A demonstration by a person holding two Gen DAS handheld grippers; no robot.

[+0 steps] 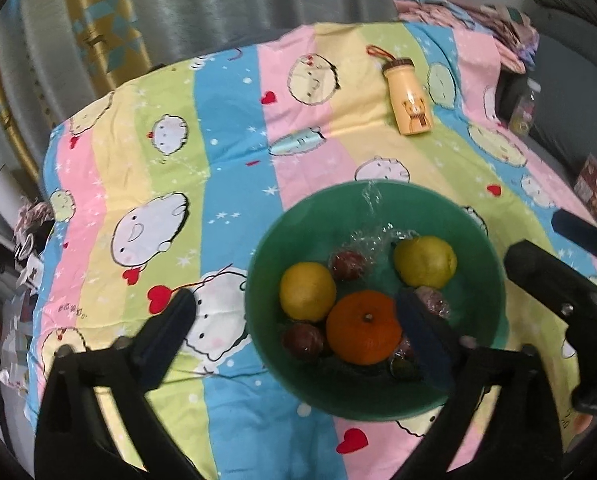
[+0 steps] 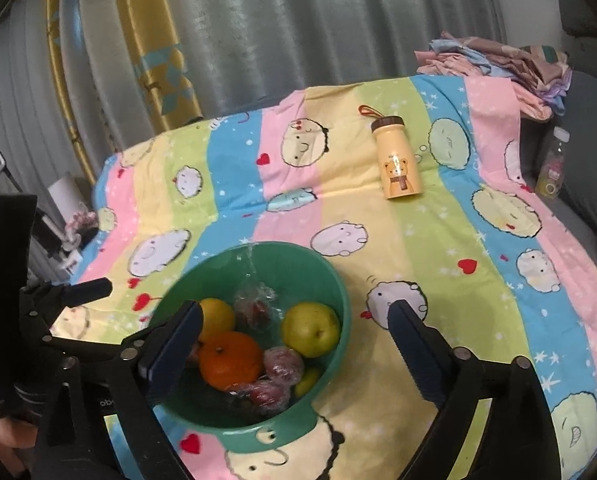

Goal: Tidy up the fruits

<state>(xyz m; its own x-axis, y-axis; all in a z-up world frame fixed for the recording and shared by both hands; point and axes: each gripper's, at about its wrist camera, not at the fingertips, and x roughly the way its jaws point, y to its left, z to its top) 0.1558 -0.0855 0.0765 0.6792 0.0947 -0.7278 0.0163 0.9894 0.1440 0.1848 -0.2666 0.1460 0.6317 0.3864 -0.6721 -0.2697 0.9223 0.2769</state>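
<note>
i see my left gripper (image 1: 298, 320) with its jaws spread wide and nothing between the pads — one finger over the cloth, the other over the near side of the green bowl (image 1: 482, 240). my right gripper (image 2: 298, 332) is likewise wide apart and empty, its left finger over the bowl's near rim, its right finger over bare cloth.

the bowl sits on a desk covered by a striped pastel cartoon cloth (image 1: 226, 120). inside it lie an orange (image 1: 362, 332) at the front, a yellow fruit (image 1: 307, 297) to its left, a yellow-green pear-like fruit (image 1: 424, 261) at the back right, and several small dark red fruits in clear wrap (image 1: 348, 265) tucked between them.

a yellow bottle with a bear print (image 1: 408, 98) lies on its side farther back, well apart from the bowl. a pile of folded fabric (image 2: 498, 60) rests at the far right corner — grey curtains (image 2: 298, 20) hang behind.
</note>
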